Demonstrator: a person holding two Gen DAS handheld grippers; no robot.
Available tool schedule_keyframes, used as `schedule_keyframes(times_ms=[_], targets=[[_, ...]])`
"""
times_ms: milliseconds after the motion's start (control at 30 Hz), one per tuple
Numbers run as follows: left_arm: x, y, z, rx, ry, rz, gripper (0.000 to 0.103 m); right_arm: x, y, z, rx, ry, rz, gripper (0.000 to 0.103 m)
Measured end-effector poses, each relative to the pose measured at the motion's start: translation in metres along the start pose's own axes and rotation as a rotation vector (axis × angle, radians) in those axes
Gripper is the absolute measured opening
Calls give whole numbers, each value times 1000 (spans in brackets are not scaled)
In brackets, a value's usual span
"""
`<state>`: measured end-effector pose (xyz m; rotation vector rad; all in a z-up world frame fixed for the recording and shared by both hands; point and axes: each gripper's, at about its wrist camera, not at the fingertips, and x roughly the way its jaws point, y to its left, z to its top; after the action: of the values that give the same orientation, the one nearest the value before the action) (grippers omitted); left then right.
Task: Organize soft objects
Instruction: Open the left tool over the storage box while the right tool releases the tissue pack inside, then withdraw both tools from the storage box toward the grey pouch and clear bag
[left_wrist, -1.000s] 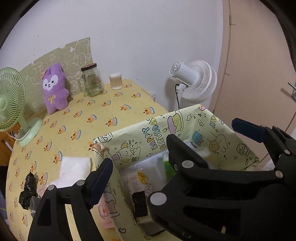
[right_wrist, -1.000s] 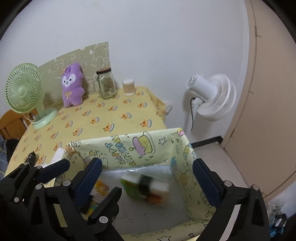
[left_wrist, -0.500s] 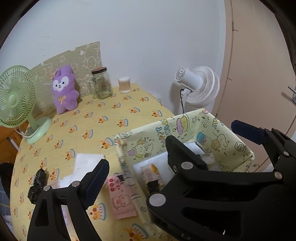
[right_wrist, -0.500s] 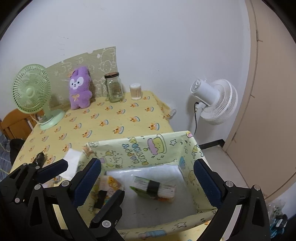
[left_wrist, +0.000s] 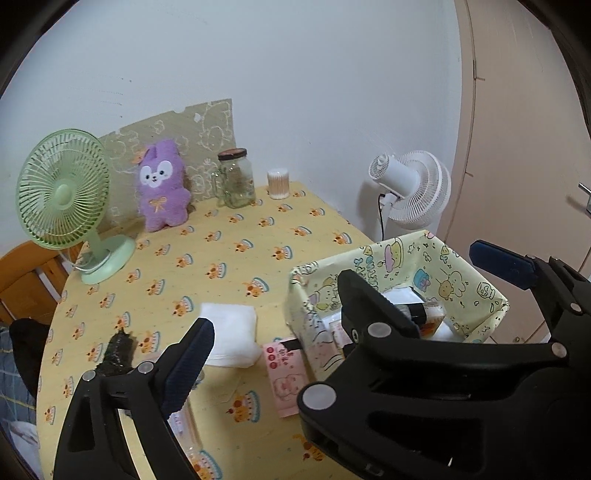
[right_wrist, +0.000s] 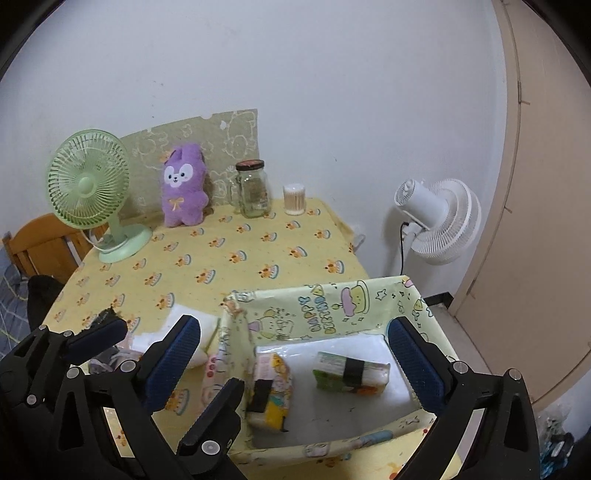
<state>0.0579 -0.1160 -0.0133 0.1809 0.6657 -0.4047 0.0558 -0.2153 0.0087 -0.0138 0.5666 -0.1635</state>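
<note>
A yellow cartoon-print box (right_wrist: 325, 310) stands at the table's near right edge and also shows in the left wrist view (left_wrist: 406, 258). Inside lie a green tissue pack with a black band (right_wrist: 351, 373) and a yellow pack (right_wrist: 273, 387). A white folded cloth (left_wrist: 231, 334), a pink tissue pack (left_wrist: 286, 373) and a black crumpled item (left_wrist: 118, 349) lie on the table left of the box. My left gripper (left_wrist: 340, 321) is open and empty above the cloth and box. My right gripper (right_wrist: 295, 354) is open and empty over the box.
A green desk fan (left_wrist: 70, 199), a purple plush rabbit (left_wrist: 160, 184), a glass jar (left_wrist: 236, 179) and a cotton swab cup (left_wrist: 277, 179) stand at the table's back. A white floor fan (right_wrist: 439, 221) stands right of the table. A wooden chair (right_wrist: 40, 243) is at left.
Both grippers have pulled back and up from the box, so more of the table shows. The green tissue pack has settled flat in the box. Both stay open.
</note>
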Motion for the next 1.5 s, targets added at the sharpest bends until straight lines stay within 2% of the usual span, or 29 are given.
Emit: schedule_keyframes(times_ms=[467, 1100, 1333, 1500], targets=[[-38, 37, -20, -28, -51, 56, 96, -31, 45, -9, -2, -38, 4, 103], [-76, 73, -53, -74, -119, 148, 96, -57, 96, -29, -14, -91, 78, 102], [-78, 84, -69, -126, -131, 142, 96, -60, 106, -40, -16, -111, 96, 99], [-65, 90, -84, -173, -107, 160, 96, -48, 110, -53, -8, -106, 86, 95]])
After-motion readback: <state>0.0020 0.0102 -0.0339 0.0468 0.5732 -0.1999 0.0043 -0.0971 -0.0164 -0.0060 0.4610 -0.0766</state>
